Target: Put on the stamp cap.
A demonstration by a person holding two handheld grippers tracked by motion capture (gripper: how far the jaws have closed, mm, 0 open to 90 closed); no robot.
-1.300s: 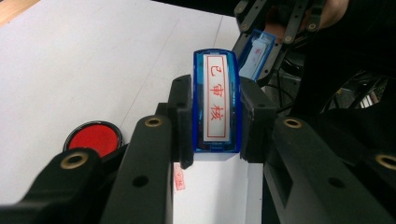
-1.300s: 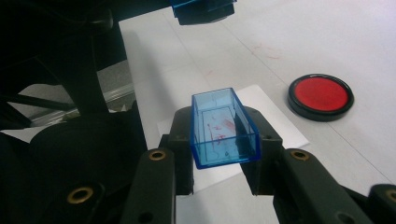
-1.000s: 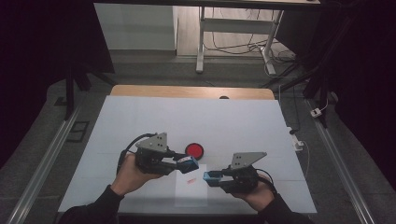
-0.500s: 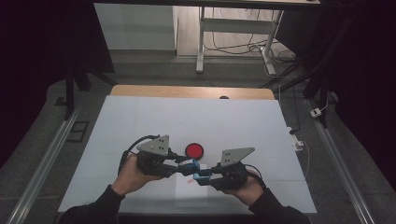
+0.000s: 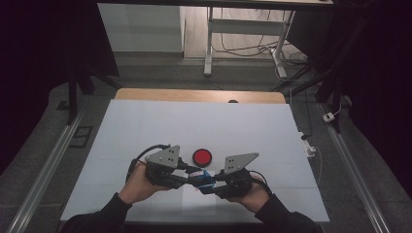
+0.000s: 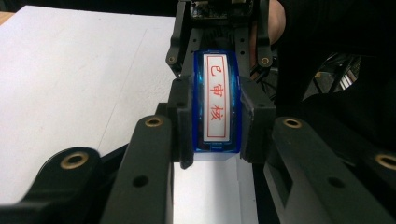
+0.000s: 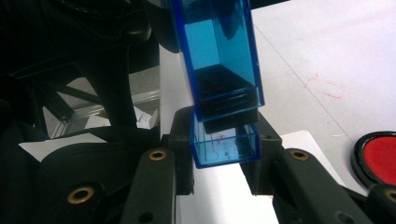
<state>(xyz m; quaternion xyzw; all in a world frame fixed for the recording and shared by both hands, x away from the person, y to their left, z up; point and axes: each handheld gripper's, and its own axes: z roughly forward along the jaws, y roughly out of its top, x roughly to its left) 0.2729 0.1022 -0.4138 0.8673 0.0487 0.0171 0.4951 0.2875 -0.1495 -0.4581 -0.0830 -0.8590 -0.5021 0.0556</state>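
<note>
While clamped at both ends, blue stamp (image 6: 217, 100) bridges both fingers (image 6: 183, 122).

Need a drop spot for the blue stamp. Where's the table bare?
Bare: the white table from its wooden far edge down to the red ink pad, plus both side margins. Crowded: near-centre, where the left tool and right tool grip the blue stamp above a paper sheet.

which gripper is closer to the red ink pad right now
Left, narrowly. The left gripper sits just below-left of the red ink pad; the right gripper lies slightly farther, below-right of it.
</note>
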